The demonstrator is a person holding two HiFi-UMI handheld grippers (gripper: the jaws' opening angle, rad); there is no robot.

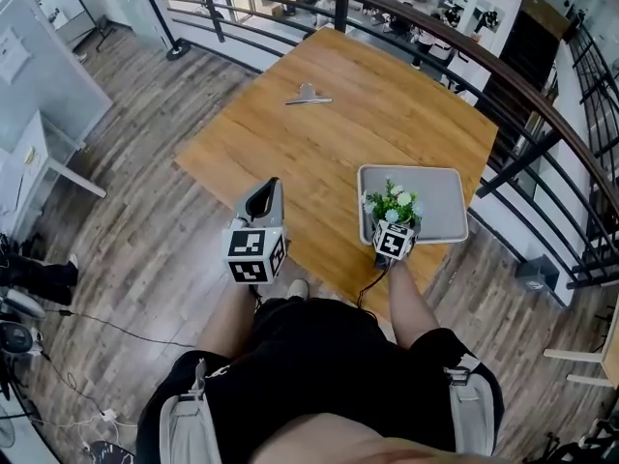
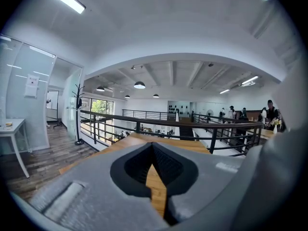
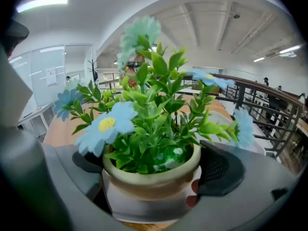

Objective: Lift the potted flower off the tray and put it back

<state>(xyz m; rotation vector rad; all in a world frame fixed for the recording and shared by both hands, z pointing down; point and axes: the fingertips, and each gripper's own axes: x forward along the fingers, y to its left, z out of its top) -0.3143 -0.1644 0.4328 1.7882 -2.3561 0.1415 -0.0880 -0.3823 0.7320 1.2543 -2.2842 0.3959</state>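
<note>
Left gripper (image 2: 153, 147): jaws together, nothing between them, only a sliver of wood showing through the gap. In the head view it is held off the near edge of the table (image 1: 319, 153), lower centre of frame. It is idle and well apart from the tray.

Right gripper (image 3: 153, 167): jaws closed on the potted flower (image 3: 151, 184), with one dark pad on each side of the pot's cream wall, below the rim. The pot looks roughly upright.

In the head view the potted flower sits over the near-left corner of the grey tray (image 1: 437, 196), right of centre. I cannot tell whether its base is resting on the tray or is just clear of it.

Risks, as I judge them:
- The grip is on a smooth, rounded wall, so the pot could slide down through the pads or rotate if the squeeze eases during the lift.
- The pot is close to the tray's raised rim. If the base catches or lands on the rim, the pot could tip and topple.
- Nothing steadies the tray, so a sideways nudge could push it along the table. It lies near the table's right-hand edge.
- Foliage fills the right gripper view and hides the landing spot.

Farther up the frame, a metal clip (image 1: 308, 96) lies alone on the wood, clear of everything. The railing (image 1: 435, 27) beyond it plays no part.
</note>
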